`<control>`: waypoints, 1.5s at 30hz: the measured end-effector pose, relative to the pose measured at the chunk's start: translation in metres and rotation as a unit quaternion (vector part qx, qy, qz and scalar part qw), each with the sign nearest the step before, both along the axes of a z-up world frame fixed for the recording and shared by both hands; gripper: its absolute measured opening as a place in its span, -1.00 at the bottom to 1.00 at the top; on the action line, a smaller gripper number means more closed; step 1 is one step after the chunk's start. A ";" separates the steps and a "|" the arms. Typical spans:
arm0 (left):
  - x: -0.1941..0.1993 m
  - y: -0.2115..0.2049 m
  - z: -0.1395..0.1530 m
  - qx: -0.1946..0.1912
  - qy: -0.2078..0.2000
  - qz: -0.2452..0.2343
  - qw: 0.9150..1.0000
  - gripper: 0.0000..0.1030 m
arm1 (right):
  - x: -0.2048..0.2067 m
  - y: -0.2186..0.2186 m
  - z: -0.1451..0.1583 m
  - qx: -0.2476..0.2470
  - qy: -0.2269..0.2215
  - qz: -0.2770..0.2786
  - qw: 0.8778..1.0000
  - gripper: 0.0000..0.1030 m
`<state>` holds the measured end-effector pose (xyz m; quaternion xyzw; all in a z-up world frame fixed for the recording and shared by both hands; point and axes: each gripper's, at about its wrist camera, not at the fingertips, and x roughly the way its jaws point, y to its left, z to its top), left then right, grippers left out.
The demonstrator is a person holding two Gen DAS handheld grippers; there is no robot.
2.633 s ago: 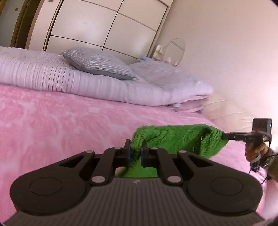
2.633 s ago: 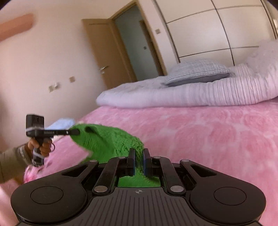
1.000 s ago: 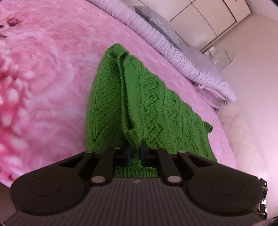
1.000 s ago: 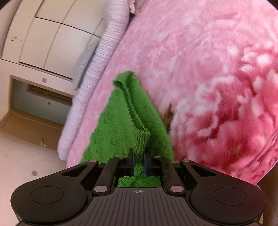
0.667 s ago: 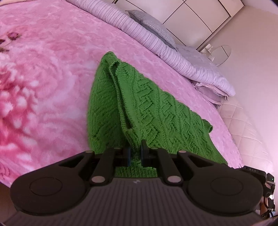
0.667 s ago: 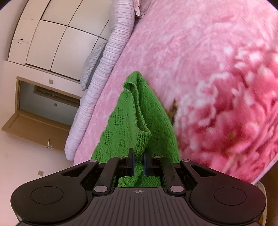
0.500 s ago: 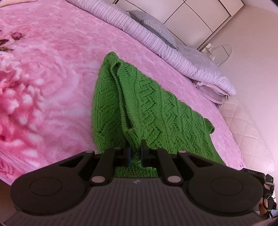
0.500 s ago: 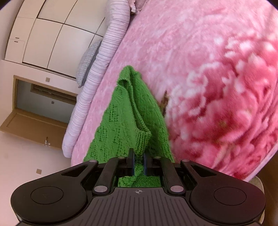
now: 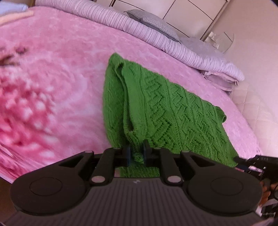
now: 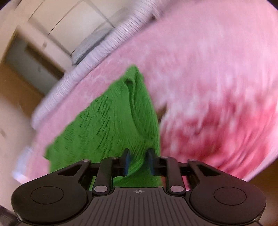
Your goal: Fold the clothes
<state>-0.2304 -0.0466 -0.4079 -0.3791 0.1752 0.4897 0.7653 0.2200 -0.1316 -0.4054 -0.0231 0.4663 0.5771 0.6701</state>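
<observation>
Pink floral bed under green knit sweater; lilac duvet and white wardrobe toward 12 o'clock. Left hand-held gripper clenched on sweater hem; right hand-held gripper parted, released.

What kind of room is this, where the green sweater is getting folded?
Most likely a bedroom. A bed with a pink blanket fills the view, a grey pillow lies at its head, and tall wardrobe doors stand behind. The green sweater lies on the blanket.

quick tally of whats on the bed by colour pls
green: 1, the knit sweater
pink: 1, the blanket
lilac: 1, the striped duvet
grey: 1, the pillow
total: 4
</observation>
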 end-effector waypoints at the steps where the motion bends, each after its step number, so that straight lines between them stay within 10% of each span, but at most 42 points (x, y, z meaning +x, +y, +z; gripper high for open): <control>1: -0.001 -0.001 0.006 0.006 0.012 0.007 1.000 -0.77 | -0.006 0.000 0.012 0.003 -0.061 -0.003 0.998 -0.39; 6: 0.008 -0.005 0.032 0.079 0.053 0.018 0.995 -0.83 | -0.037 0.002 0.032 0.066 -0.179 0.054 0.980 -0.38; 12: 0.036 -0.002 -0.008 0.040 0.077 -0.036 0.996 -0.83 | -0.077 0.007 -0.011 0.036 -0.236 0.141 0.961 -0.38; 17: 0.040 -0.024 -0.020 0.082 0.121 -0.060 0.987 -0.83 | -0.097 -0.010 -0.033 0.047 -0.324 0.165 0.930 -0.38; 22: 0.038 -0.008 0.011 0.081 0.110 -0.066 0.988 -0.87 | -0.071 0.007 -0.006 0.041 -0.250 0.137 0.958 -0.38; 28: 0.036 0.061 0.040 0.128 0.067 -0.043 0.989 -0.86 | -0.040 0.078 0.014 0.066 -0.268 0.143 0.950 -0.38; 36: 0.046 0.160 0.004 0.120 0.113 -0.028 0.986 -0.86 | -0.012 0.174 -0.005 0.088 -0.288 0.196 0.933 -0.38; 45: 0.040 0.176 -0.031 0.098 0.128 -0.040 0.986 -0.93 | 0.037 0.204 -0.044 0.065 -0.179 0.181 0.965 -0.46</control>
